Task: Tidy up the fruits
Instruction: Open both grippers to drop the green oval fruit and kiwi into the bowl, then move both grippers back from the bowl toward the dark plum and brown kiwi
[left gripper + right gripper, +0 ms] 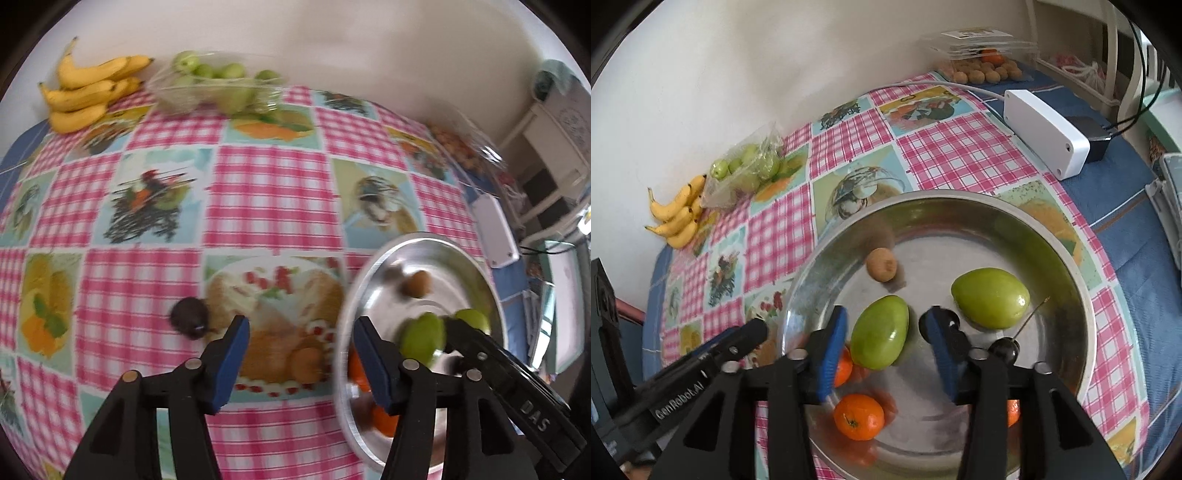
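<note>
A steel bowl (1082,295) on the checked tablecloth holds two green fruits, a small brown fruit (882,264), several oranges (858,416) and a dark cherry (1006,349). My right gripper (886,341) is open over the bowl, its blue pads on either side of the nearer green fruit (881,332), which is apart from both pads. The other green fruit (991,298) lies to the right. My left gripper (301,358) is open and empty over the cloth, left of the bowl (345,332). A dark fruit (190,317) lies on the cloth by its left finger.
Bananas (88,92) and a clear bag of green fruits (218,81) lie at the far edge by the wall. A white box (1045,133) with a cable and a clear pack of small brown fruits (982,70) sit at the far right.
</note>
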`<state>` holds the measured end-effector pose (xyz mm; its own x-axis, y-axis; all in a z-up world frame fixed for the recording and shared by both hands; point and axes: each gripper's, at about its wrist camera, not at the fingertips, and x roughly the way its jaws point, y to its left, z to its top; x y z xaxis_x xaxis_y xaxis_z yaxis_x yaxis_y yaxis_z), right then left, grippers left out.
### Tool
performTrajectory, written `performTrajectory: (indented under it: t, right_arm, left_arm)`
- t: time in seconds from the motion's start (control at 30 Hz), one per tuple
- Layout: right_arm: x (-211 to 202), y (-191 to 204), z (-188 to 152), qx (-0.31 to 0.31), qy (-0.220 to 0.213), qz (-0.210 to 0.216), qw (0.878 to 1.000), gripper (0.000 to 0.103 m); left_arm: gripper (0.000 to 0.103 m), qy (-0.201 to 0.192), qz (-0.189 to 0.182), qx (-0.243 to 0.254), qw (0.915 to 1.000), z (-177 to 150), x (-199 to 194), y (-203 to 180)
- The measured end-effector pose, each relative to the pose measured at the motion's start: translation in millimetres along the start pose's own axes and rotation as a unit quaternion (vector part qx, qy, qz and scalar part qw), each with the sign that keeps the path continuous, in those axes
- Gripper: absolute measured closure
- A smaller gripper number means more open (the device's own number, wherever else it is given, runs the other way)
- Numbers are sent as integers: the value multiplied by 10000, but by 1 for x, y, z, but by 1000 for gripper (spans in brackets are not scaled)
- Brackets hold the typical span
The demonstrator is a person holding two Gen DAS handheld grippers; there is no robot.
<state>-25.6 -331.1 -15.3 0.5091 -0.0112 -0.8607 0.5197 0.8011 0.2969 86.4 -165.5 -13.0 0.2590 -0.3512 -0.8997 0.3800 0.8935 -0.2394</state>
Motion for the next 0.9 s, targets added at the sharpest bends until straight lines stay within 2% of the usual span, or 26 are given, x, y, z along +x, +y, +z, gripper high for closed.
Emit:
performTrajectory:
  t: [0.07,0.17,0.27,0.43,0.5,0.6,0.9]
  right_arm:
    - [1,3,-2,-79,25,-71,9999,43]
    - [2,4,-5,-127,58,-156,9998,34]
    - [3,7,-7,-180,96,-233,9995,26]
    - [7,12,-12,-283,174,-296,9990,20]
    - [8,13,-13,-309,194,-319,9988,17]
    - [8,15,-16,-321,208,-366,9986,16]
    - [8,17,-22,-350,233,-388,9984,15]
  left_arm:
    - [37,20,139,-75,9999,-1,0,8]
    - [24,25,265,-201,9994,-2,-1,21]
    - [20,25,352,-291,9990,-4,-3,31]
    - [13,-9,533,-320,9981,-6,-4,42]
    - [3,-13,596,-343,9976,-7,-5,46]
    - [0,-16,687,-387,9969,-10,-6,53]
    - [0,-83,976,-465,9941,-17,-14,74]
